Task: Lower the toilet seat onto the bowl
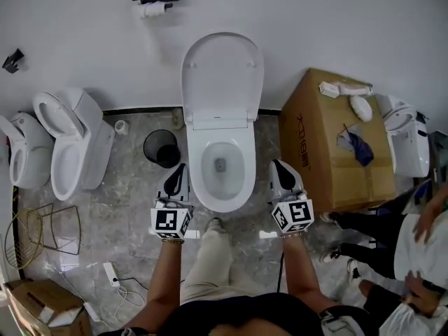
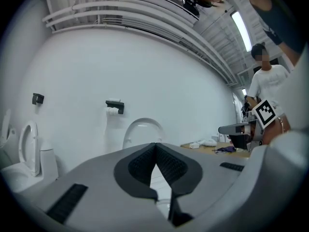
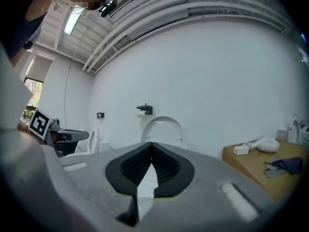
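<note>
Seen from above, a white toilet stands on a grey marbled floor (image 1: 133,208), its back against the far wall (image 1: 84,40). The toilet seat (image 1: 222,75) is raised, leaning upright against that wall, apparently together with the lid. Below it the bowl (image 1: 241,187) lies open, with bare rim and water showing. The person stands at the bowl's front edge holding a gripper on each side of it. The left gripper (image 1: 180,173) is just beside the bowl's left rim and the right gripper (image 1: 280,172) just beside its right rim. Both point level toward the wall. Each gripper's own view shows its ribbed black pads pressed together with nothing between them, so both tongs are closed and empty, and neither touches the seat. A black waste bin (image 1: 161,148) sits near the bowl's left side, and a cardboard box (image 1: 336,145) stands against the wall to the right. The task appears to be at its opening step, the approach, with the seat not yet lowered. The next move likely calls for reaching forward to the seat's top edge, hooking or nudging it away from the wall, then easing it down so it does not slam.
</note>
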{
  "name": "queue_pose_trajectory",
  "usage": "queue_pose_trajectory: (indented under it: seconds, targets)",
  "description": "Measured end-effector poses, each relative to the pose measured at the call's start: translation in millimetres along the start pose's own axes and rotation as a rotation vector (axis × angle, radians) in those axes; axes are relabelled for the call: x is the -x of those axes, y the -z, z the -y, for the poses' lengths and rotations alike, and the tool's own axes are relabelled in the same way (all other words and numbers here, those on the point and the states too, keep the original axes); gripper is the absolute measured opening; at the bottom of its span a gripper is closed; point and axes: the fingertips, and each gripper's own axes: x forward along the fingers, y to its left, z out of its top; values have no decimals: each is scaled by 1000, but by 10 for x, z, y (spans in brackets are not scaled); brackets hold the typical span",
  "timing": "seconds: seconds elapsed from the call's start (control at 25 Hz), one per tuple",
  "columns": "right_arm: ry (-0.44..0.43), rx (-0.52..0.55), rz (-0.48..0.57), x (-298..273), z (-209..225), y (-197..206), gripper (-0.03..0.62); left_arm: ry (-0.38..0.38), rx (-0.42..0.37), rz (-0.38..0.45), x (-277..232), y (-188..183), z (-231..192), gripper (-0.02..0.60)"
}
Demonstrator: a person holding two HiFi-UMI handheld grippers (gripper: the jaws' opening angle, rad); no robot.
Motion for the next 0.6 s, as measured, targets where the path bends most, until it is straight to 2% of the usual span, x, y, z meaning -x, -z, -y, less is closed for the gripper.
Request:
queue_pose_trajectory:
  seconds: [0.16, 0.36, 0.6]
  targets:
    - [46, -10, -4, 222, -90, -219, 6, -34, 6, -2, 251, -273, 40, 2]
    - [63, -2, 10, 622, -297, -420, 6, -60, 10, -1, 673, -444, 130, 2]
    - [96, 11, 22, 1438, -654, -492, 6, -75, 9, 19, 1489, -548, 402, 2]
